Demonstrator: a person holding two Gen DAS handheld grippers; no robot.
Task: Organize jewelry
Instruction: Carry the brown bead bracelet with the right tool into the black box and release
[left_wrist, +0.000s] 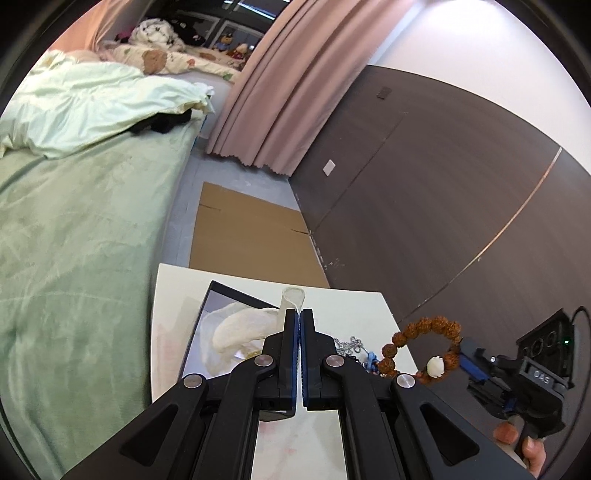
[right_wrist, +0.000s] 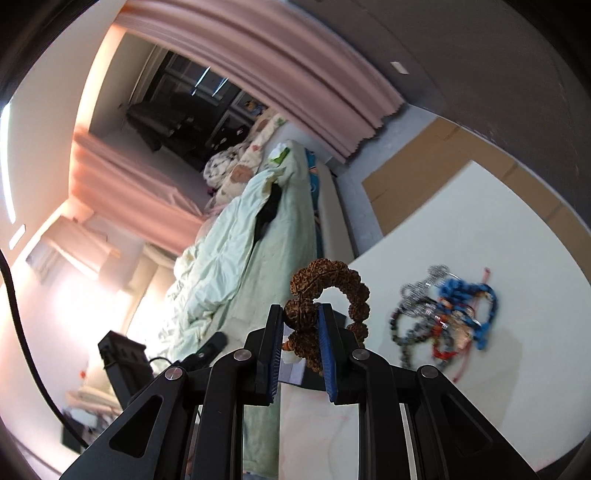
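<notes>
My left gripper (left_wrist: 299, 314) is shut on the thin edge of a white pouch (left_wrist: 291, 297) and holds it up over a black box (left_wrist: 207, 321) lined with white padding. My right gripper (right_wrist: 301, 314) is shut on a brown beaded bracelet (right_wrist: 332, 284) with a white flower bead; it also shows in the left wrist view (left_wrist: 424, 345), held in the air at the table's right edge. A tangle of silver, blue and red jewelry (right_wrist: 443, 314) lies on the white table (right_wrist: 480, 229), to the right of the bracelet.
A bed with a green cover (left_wrist: 74, 240) runs along the table's left. Flat cardboard (left_wrist: 247, 232) lies on the floor beyond the table. A dark wall (left_wrist: 443, 203) and pink curtain (left_wrist: 266, 92) stand at the right and back.
</notes>
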